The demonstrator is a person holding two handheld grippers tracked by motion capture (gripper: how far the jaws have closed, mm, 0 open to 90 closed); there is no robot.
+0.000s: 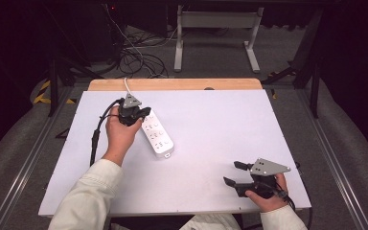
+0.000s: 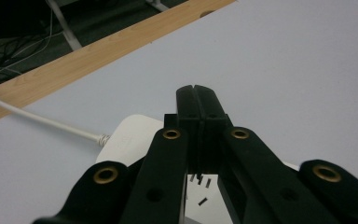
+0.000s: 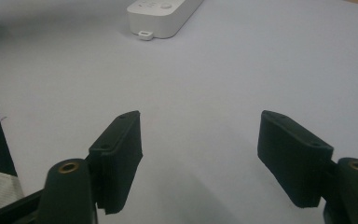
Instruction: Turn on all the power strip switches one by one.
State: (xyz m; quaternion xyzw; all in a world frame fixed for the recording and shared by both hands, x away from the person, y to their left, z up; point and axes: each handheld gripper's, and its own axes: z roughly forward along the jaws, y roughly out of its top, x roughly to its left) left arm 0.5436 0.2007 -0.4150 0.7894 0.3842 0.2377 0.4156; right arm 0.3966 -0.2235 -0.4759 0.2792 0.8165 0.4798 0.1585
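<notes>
One white worktop (image 1: 230, 143) carries the work, and on it a power strip (image 1: 157, 133) lies just under and ahead of the left gripper (image 1: 141, 114), whose jaws are pressed together on nothing. The step looks like pressing or nudging the strip; next, that closed tip must come down accurately. The right gripper (image 1: 235, 173) waits well apart, jaws spread and empty.

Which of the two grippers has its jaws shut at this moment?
The left gripper, held over the white power strip: its jaws are pressed flat together with nothing between them. The right gripper, near the table's front edge, stands wide open.
</notes>
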